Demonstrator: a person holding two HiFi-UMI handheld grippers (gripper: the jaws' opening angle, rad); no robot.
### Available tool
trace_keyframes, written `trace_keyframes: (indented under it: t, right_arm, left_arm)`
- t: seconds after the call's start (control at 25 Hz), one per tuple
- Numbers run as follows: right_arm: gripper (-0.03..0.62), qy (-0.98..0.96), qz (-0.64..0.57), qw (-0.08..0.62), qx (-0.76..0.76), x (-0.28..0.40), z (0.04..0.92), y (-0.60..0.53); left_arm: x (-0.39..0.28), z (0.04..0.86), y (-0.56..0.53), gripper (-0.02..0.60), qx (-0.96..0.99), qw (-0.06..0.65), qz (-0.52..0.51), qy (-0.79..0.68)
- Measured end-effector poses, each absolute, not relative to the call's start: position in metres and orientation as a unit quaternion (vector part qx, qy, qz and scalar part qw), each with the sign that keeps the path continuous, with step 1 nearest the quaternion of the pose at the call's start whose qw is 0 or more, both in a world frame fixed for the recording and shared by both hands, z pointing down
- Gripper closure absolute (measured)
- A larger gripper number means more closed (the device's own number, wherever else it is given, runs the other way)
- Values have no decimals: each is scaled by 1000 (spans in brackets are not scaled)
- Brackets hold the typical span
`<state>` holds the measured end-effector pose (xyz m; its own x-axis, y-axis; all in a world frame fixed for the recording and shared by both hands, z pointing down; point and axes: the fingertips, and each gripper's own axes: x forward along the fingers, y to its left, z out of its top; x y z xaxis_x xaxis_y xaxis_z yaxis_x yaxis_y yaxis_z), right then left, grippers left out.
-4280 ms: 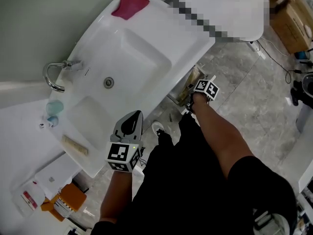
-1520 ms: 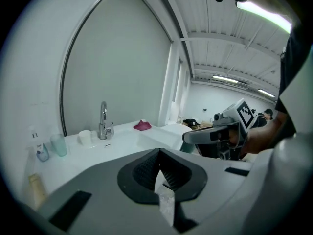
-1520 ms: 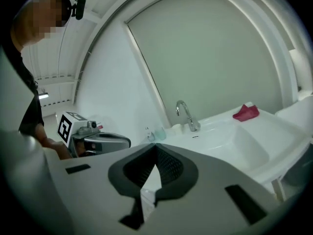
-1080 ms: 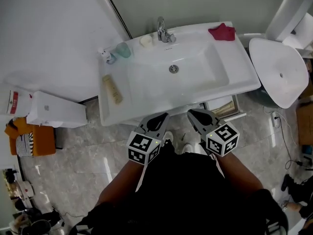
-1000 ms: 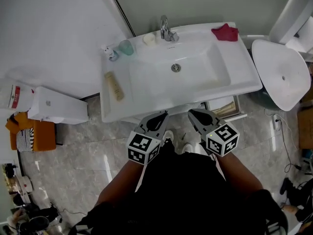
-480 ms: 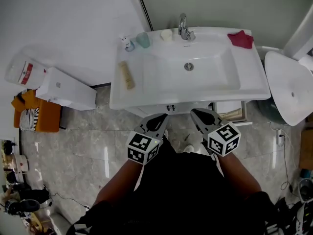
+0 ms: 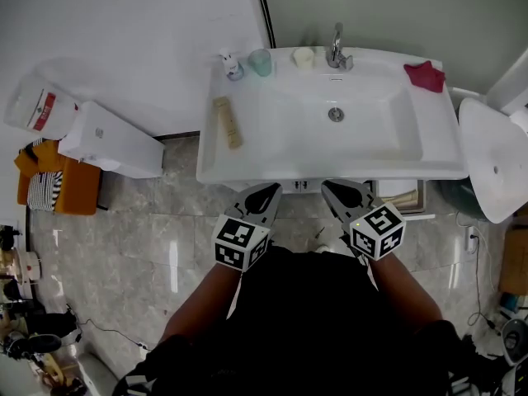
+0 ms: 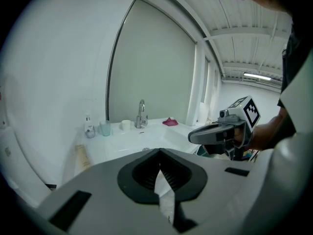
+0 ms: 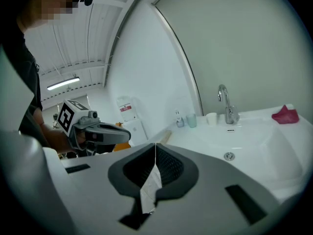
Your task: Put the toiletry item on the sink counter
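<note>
White glazed ceramic sink counter [image 7: 330, 172] is carrying the task's thing: a beige, flat plastic tube [image 7: 228, 123] is lying on the left ledge, lengthwise beside the basin and clear of the water. By my judgement this is the toiletry item, and it is resting where the task wants it.

The left gripper [image 7: 266, 190] and the right gripper [image 7: 334, 188] are hanging side by side at the person's waist, just short of the counter's front edge. Each gripper view is showing its jaws pressed together with nothing between them. Both tools are pointing toward the sink and touching nothing, which is suggesting a rest posture rather than a reach.

Along the back rim a small clear pump bottle [image 7: 230, 67], a pale green tumbler [image 7: 261, 62] and a cream cup [image 7: 304, 57] are standing beside the chrome tap [image 7: 337, 48], probably to stay within a user's reach. A red cloth [image 7: 424, 76] is lying on the far right corner.

Writing: a white container with a red label [image 7: 33, 107] is sitting on the floor at left; its print is proving too small to read. No brand is showing on the tube.
</note>
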<state>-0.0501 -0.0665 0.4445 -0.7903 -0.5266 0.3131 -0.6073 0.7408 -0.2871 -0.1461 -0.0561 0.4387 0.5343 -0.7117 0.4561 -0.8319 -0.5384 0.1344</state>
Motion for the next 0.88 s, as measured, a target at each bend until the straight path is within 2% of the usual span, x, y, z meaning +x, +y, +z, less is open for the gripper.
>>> trace_keyframes:
  t: [0.52, 0.88]
  right_arm:
    - [589, -917, 180, 163, 317, -182, 466, -128]
    - [589, -903, 183, 210, 327, -256, 500, -162]
  left_arm:
    - [-286, 453, -120, 578, 854, 181, 183, -452]
    - [-354, 482, -147, 578, 853, 198, 201, -439]
